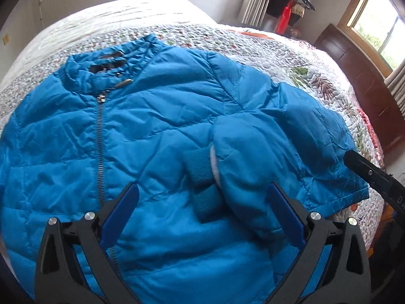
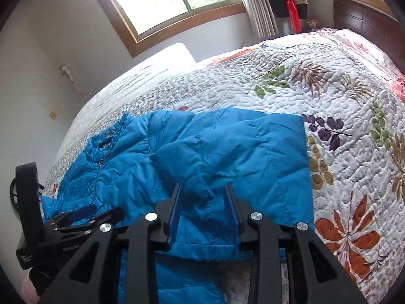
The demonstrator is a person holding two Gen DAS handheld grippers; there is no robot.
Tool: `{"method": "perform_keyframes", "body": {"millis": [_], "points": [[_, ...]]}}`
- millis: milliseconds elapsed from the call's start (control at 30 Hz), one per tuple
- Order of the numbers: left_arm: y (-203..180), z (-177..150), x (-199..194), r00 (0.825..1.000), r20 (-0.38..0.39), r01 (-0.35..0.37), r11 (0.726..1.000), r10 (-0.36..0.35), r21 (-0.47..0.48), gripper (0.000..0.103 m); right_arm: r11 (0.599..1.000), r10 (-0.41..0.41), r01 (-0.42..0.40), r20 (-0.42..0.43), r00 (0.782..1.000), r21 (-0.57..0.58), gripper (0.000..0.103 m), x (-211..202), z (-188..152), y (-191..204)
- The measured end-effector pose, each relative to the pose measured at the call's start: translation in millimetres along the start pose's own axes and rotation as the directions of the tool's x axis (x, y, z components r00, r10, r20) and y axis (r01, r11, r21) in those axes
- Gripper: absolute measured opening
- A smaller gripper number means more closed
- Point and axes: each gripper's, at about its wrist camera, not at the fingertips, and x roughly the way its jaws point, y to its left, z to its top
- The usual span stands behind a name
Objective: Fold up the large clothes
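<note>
Both grippers, left gripper (image 1: 202, 215) and right gripper (image 2: 203, 212), have jaws apart and empty over the blue jacket (image 1: 152, 139) on the bed (image 2: 329, 88); I judge it puffy, light, slippery, so I would pinch the ribbed cuff (image 1: 202, 174), at 12 o'clock from my left jaws.

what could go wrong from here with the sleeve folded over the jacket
1. The puffy blue jacket is springy; its folded sleeve lies loose with both grippers open, so it may slide back off.
2. The left gripper straddles the ribbed cuff; moving off could snag it.
3. The hem overhangs the quilt edge near the right gripper, and could drag downward.
</note>
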Motion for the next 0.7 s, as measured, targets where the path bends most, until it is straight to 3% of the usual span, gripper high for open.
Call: {"method": "perform_keyframes", "body": {"millis": [67,100,133,167,233,333,433,533,700], "points": [[-9.1,2.0,8.3,0.999,-0.025,0.045,0.999,-0.045,-0.006,0.099,1.0,-0.01,0.009,0.008,1.0,0.017,0.034,-1.2,2.8,-7.7],[-14.4,1.8,11.5,0.998,-0.036,0.06,0.998,-0.06,-0.002,0.092,1.0,-0.012,0.012,0.012,1.0,0.022,0.034,-1.7,3.3,-9.6],[-19.3,1.4,14.5,0.997,-0.044,0.067,0.998,-0.066,0.009,0.077,1.0,-0.013,0.012,0.017,1.0,0.024,0.034,-1.5,4.2,-11.0],[-24.5,0.9,15.5,0.998,-0.041,0.056,0.998,-0.055,0.023,0.075,1.0,-0.013,0.012,0.022,1.0,0.022,0.034,-1.5,4.5,-11.0],[-30.7,0.0,11.8,0.998,-0.016,0.059,0.997,-0.058,0.04,0.055,1.0,-0.011,0.011,0.031,0.999,0.013,0.034,-1.9,4.7,-9.6],[-30.1,-1.3,-3.5,0.996,0.025,0.09,0.995,-0.091,0.044,0.035,1.0,0.006,-0.006,0.048,0.999,0.009,0.034,-3.7,4.0,-8.8],[-16.5,-2.7,-34.1,0.991,0.089,0.095,0.995,-0.099,0.039,0.027,0.999,0.038,-0.04,0.077,0.996,0.023,0.034,-9.5,5.3,-12.2],[13.5,-2.5,-72.0,0.982,0.17,0.089,0.996,-0.088,0.004,0.025,0.997,0.072,-0.074,0.074,0.995,0.027,0.035,-9.6,6.3,-13.9],[84.1,-3.2,-123.6,0.963,0.269,-0.007,0.998,0.022,-0.06,0.025,0.994,0.111,-0.11,0.035,0.993,-0.022,0.035,2.4,3.5,3.3]]}}
